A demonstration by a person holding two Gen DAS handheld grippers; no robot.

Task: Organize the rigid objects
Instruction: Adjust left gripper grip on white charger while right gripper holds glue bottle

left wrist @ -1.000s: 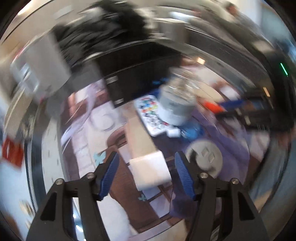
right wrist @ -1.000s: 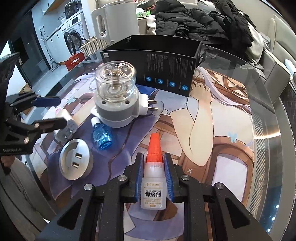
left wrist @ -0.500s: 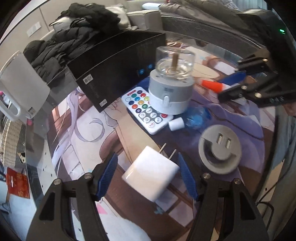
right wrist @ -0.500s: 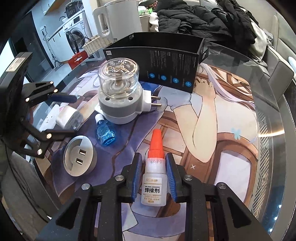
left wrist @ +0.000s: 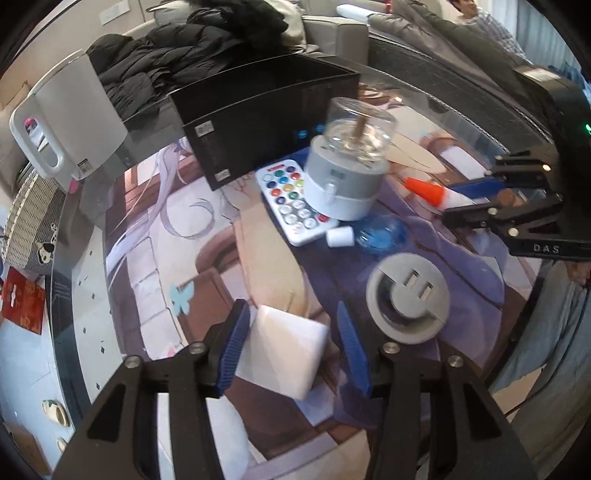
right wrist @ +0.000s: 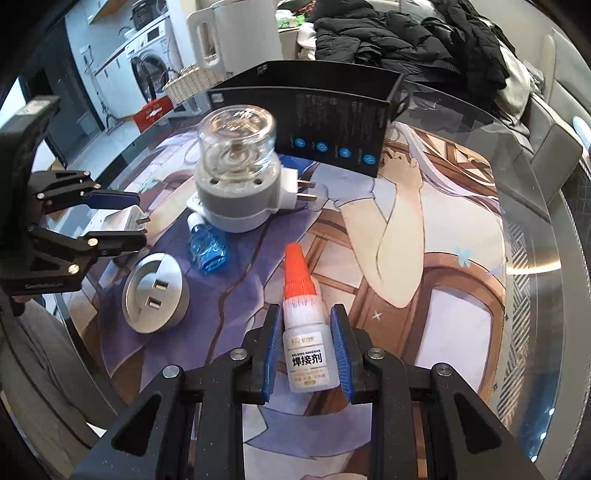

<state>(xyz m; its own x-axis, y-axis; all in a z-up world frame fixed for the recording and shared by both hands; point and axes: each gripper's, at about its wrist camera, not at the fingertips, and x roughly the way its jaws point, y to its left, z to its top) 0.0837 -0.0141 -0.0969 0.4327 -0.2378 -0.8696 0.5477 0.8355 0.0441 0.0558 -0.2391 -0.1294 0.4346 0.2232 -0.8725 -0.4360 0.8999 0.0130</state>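
Left gripper [left wrist: 291,347]: I am closing my jaws around the charger [left wrist: 282,356].
Right gripper [right wrist: 306,354]: I am clenching the glue bottle [right wrist: 303,343].

Printed anime desk mat [right wrist: 424,266] lying on round glass table [right wrist: 535,206]. Open black cardboard box [right wrist: 314,122] standing at far side of mat. Grey plug-in device with clear glass dome [right wrist: 236,173] sitting just before box, prongs pointing right in right wrist view. White remote with coloured buttons [left wrist: 291,199] lying partly under it (seen in left wrist view only). Small blue bottle with white cap [right wrist: 207,247] lying nearer, touching device base. Round grey USB socket puck [right wrist: 155,291] resting nearer still, leftward. White kettle [right wrist: 240,33] standing behind box.
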